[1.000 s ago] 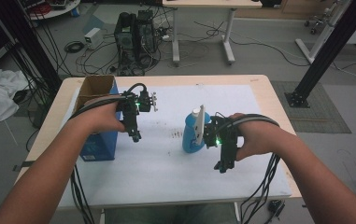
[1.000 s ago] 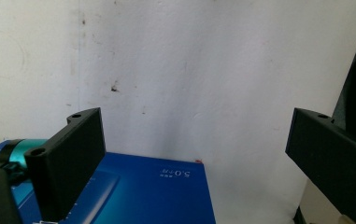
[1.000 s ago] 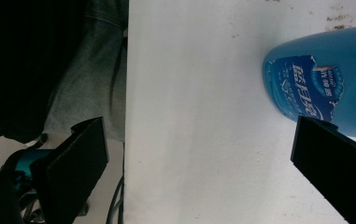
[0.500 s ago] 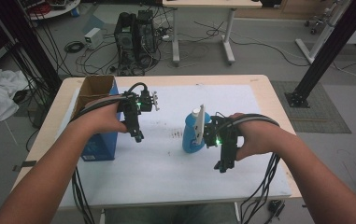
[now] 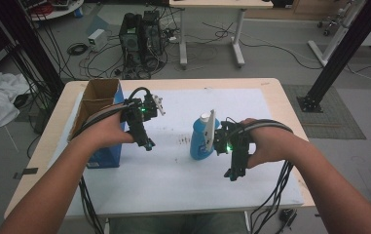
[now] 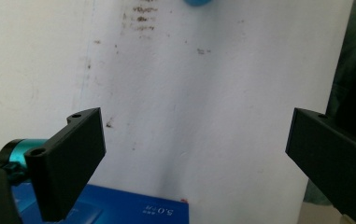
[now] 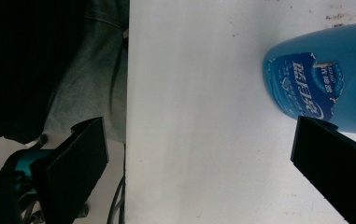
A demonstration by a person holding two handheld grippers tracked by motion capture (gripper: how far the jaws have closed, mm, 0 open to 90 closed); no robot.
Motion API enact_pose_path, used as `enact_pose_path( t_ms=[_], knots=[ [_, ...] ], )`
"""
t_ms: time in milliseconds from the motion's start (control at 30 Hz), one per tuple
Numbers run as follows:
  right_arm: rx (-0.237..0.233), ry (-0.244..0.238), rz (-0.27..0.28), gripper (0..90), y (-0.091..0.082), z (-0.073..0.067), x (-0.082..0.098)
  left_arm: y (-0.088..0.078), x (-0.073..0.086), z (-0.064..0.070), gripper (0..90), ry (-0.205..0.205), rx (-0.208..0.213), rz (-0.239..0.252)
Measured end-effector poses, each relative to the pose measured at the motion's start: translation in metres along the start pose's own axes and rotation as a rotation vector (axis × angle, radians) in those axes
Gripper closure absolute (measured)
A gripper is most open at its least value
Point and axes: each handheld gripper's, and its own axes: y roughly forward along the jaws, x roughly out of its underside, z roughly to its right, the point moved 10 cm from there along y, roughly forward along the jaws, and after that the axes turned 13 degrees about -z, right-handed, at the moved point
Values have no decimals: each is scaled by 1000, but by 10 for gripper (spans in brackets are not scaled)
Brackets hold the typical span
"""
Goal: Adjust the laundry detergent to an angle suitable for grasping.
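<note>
A blue bottle (image 5: 198,142) with a white cap stands upright on the white sheet (image 5: 173,175) near the table's middle. My right gripper (image 5: 234,173) is just right of it, pointing toward the front edge, jaws wide open and holding nothing. In the right gripper view the bottle (image 7: 323,77) lies past the right jaw, outside the gap of that gripper (image 7: 199,133). My left gripper (image 5: 146,144) hovers beside an open blue box (image 5: 102,155) at the left, jaws open. In the left gripper view, bare stained sheet lies between the jaws of this gripper (image 6: 196,126), with the box's top (image 6: 129,210) below.
The wooden table's rim (image 5: 51,146) frames the sheet. Cables (image 5: 270,204) trail from both grippers over the front edge. The floor beyond holds a computer tower (image 5: 139,36), loose wires and another desk (image 5: 212,29). A person's trousers (image 7: 91,70) show past the table edge.
</note>
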Motion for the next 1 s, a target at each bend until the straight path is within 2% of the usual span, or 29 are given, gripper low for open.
enact_pose_path(
  t_ms=[133, 167, 200, 300, 467, 600, 633, 667, 700, 733, 767, 833, 867, 933, 1000],
  knots=[
    [-1, -3, -1, 31, 0, 0, 0, -1, -1, 3, 47, -12, 5, 38],
    [-1, -3, -2, 31, 0, 0, 0, -1, -2, 5, 47, -29, 8, 61],
    [-1, -3, -3, 31, 1, 0, 0, -1, -2, 5, 47, -17, 6, 59],
    [-1, -4, -5, 31, 1, 0, 0, 0, -3, 8, 47, -20, 9, 82],
    [-2, 4, -6, 31, 1, -2, -1, 2, -9, 13, 47, -44, 92, 159],
    [3, 4, -6, 31, 1, -1, -1, 5, -12, 17, 47, -49, 121, 185],
    [4, 3, -9, 31, 1, -1, 0, 6, -15, 19, 47, -61, 127, 208],
    [4, 3, -9, 31, 1, -1, 0, 6, -15, 18, 47, -51, 127, 205],
    [4, 4, -9, 31, 1, -1, 0, 6, -17, 19, 47, -53, 129, 228],
    [5, 3, -7, 31, 1, -1, -1, 5, -19, 20, 47, -78, 135, 253],
    [5, 3, -7, 31, 1, -1, -1, 4, -20, 20, 47, -75, 136, 262],
    [6, 3, -3, 31, 1, -1, -1, 3, -24, 21, 47, -97, 147, 316],
    [6, -1, -5, 31, 1, -1, 0, 3, -24, 20, 47, -86, 144, 318],
    [4, 1, -4, 31, 1, -1, 0, 5, -30, 22, 47, -117, 148, 359],
    [5, 4, -4, 31, 2, -1, 1, 6, -31, 22, 47, -99, 138, 359]
  ],
)
